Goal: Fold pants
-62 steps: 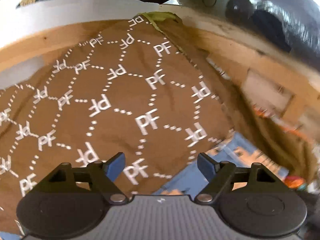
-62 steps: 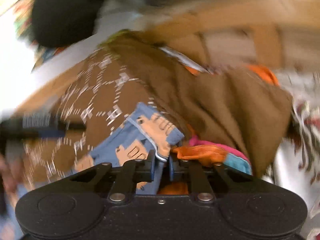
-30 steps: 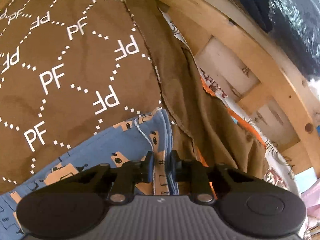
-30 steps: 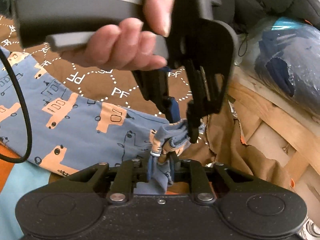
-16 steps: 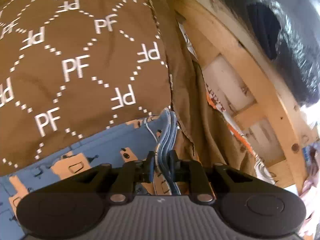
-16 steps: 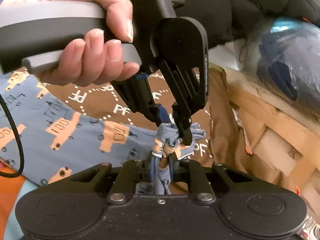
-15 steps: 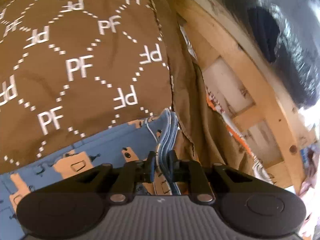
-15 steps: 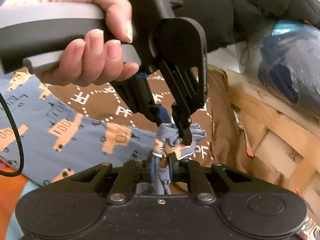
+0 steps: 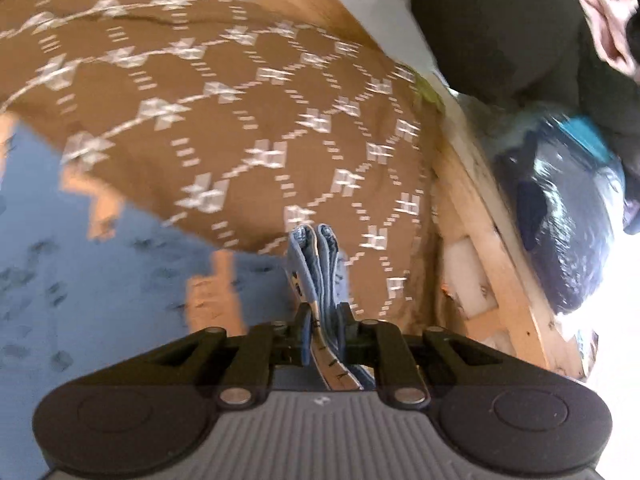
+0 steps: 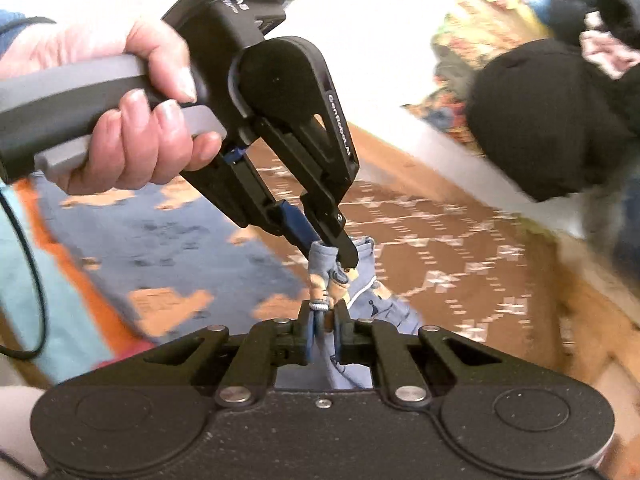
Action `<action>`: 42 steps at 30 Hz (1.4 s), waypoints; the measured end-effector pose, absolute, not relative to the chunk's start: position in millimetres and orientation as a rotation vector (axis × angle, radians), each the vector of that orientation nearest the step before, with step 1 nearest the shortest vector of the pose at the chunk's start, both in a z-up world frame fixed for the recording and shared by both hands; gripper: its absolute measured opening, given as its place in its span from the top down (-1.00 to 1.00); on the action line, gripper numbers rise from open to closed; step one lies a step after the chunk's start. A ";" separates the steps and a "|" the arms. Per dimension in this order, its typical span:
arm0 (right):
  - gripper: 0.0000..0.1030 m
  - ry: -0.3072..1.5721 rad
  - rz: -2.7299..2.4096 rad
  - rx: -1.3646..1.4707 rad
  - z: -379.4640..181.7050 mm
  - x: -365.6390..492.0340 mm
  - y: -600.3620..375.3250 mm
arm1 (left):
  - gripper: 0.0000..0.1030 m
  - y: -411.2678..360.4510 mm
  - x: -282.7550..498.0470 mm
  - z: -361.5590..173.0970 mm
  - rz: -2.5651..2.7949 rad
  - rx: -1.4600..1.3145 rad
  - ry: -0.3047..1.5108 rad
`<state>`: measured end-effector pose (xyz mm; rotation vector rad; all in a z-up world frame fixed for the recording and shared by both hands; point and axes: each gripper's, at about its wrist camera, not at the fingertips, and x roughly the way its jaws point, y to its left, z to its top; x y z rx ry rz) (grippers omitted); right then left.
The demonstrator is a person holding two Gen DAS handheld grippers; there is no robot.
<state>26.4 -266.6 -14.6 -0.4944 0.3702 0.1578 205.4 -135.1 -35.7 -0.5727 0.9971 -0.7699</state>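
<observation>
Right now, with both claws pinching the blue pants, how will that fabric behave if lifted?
Probably floppy: the blue pants bunch into soft folds inside the left claw. Likely light, since the right claw holds a thin pinch. The rest would probably drag over the brown cover.

1. The left wrist view looks forward along the left gripper (image 9: 323, 326), low and close over the brown patterned bedspread (image 9: 240, 120); the wooden bed frame (image 9: 492, 248) runs along the bedspread's right edge.
2. The right wrist view looks along the right gripper (image 10: 321, 330) from just behind the left gripper (image 10: 326, 246), toward the same bedspread (image 10: 440, 240).
3. Both views share the bedspread, the blue printed pants (image 9: 100, 280) (image 10: 180, 240) lying on its left part, the bunched pants edge at the fingertips, and the black bundle (image 9: 492, 28) (image 10: 544, 120) beyond the bedspread's far right corner.
4. Both frames are motion-blurred.
</observation>
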 end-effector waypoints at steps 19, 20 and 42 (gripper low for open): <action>0.79 0.540 0.297 -0.477 -47.7 29.2 -229.5 | 0.07 -79.5 200.3 -105.8 -0.636 -0.700 1.023; 0.79 0.540 0.296 -0.477 -48.9 27.3 -228.8 | 0.07 -81.4 200.3 -104.7 -0.634 -0.688 1.018; 0.69 0.550 0.272 -0.504 -49.4 31.8 -224.3 | 0.74 -89.2 199.5 -98.8 -0.601 -0.546 1.010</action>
